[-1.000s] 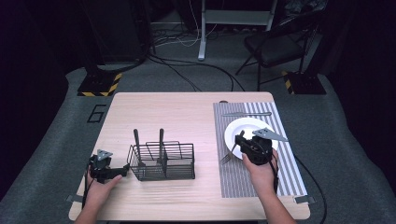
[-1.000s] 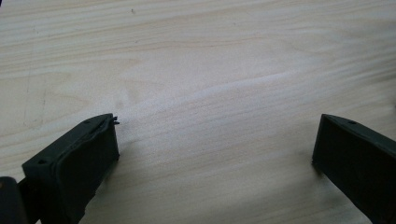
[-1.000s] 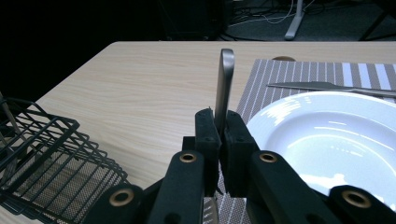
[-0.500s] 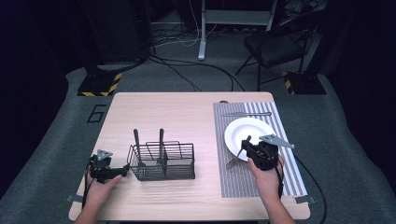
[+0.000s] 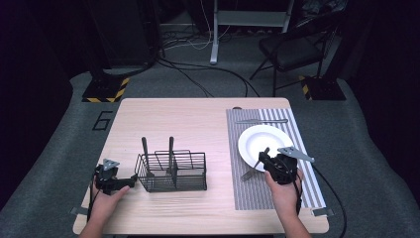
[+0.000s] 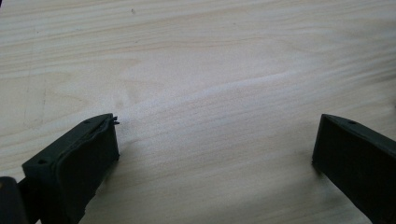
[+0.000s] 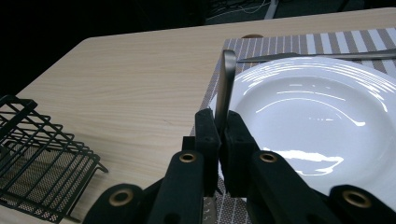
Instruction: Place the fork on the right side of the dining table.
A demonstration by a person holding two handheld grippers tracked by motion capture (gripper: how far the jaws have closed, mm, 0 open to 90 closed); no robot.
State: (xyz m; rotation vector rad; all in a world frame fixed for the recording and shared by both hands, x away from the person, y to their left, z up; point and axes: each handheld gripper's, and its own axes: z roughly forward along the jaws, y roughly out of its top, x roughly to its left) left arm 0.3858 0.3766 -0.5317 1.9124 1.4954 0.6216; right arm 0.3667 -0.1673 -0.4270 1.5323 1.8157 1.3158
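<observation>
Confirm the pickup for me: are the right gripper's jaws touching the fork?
Touching: the right gripper view shows the right gripper with jaws clamped on the fork handle.

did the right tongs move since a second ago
Yes. The right tongs, shut on the fork, shifted right and toward the person along the plate's near rim.

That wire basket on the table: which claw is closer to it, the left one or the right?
Left. The left claw sits just beside the wire basket's left end, jaws open. The right claw is well off to the basket's right, shut on a fork beside the white plate.
</observation>
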